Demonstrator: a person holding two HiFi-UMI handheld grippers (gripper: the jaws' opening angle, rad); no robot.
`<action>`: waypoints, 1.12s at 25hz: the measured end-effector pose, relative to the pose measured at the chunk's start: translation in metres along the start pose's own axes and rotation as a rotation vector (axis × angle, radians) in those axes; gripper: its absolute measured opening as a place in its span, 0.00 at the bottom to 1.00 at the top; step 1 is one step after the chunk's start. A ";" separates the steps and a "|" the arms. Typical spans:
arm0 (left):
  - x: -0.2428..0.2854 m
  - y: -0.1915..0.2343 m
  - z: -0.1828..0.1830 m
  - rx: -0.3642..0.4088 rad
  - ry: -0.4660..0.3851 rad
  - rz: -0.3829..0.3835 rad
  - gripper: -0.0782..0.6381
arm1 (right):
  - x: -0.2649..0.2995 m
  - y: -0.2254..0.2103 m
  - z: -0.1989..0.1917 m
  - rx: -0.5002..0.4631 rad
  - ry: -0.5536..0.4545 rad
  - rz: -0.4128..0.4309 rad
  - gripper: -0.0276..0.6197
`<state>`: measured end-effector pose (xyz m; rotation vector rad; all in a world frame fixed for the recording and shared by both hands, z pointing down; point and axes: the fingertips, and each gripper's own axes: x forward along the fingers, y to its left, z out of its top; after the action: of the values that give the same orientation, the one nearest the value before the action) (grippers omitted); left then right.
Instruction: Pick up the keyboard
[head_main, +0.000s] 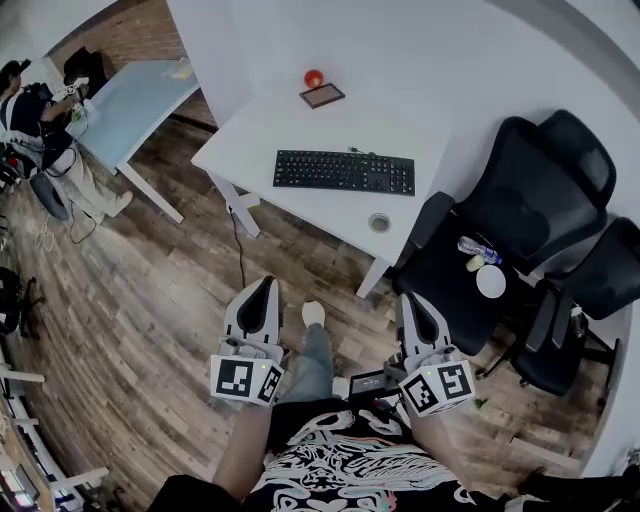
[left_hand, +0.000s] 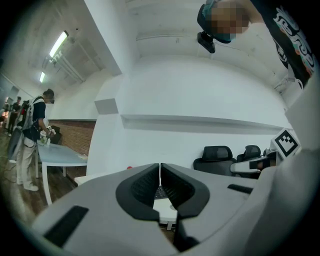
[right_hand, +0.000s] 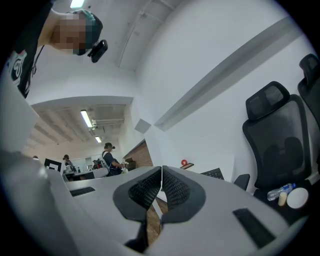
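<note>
Nearest, the left tongs (head_main: 265, 285) and right tongs (head_main: 411, 300) are both pressed together and empty above the wood floor (head_main: 150, 300), well apart from the white surface (head_main: 250, 130) where the black keyboard (head_main: 344, 171) lies flat, a red ball (head_main: 314, 78) beyond it.

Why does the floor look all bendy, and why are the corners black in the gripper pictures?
Head view: a wide lens bends the wooden floor and the edges of the white table. Left gripper view and right gripper view: the round fisheye picture leaves dark corners, and the ceiling lights glare white.
</note>
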<state>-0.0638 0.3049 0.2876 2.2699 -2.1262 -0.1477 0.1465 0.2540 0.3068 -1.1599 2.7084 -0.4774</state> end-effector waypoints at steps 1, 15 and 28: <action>0.013 0.004 -0.001 -0.002 -0.001 -0.007 0.14 | 0.010 -0.005 0.001 0.003 -0.002 -0.004 0.09; 0.245 0.088 -0.039 -0.010 0.044 -0.102 0.14 | 0.221 -0.091 -0.035 0.232 0.083 -0.052 0.09; 0.384 0.105 -0.086 0.000 0.123 -0.286 0.14 | 0.321 -0.154 -0.078 0.371 0.177 -0.217 0.09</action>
<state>-0.1362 -0.0883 0.3631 2.4997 -1.7364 -0.0135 0.0094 -0.0607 0.4277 -1.3569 2.4840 -1.1072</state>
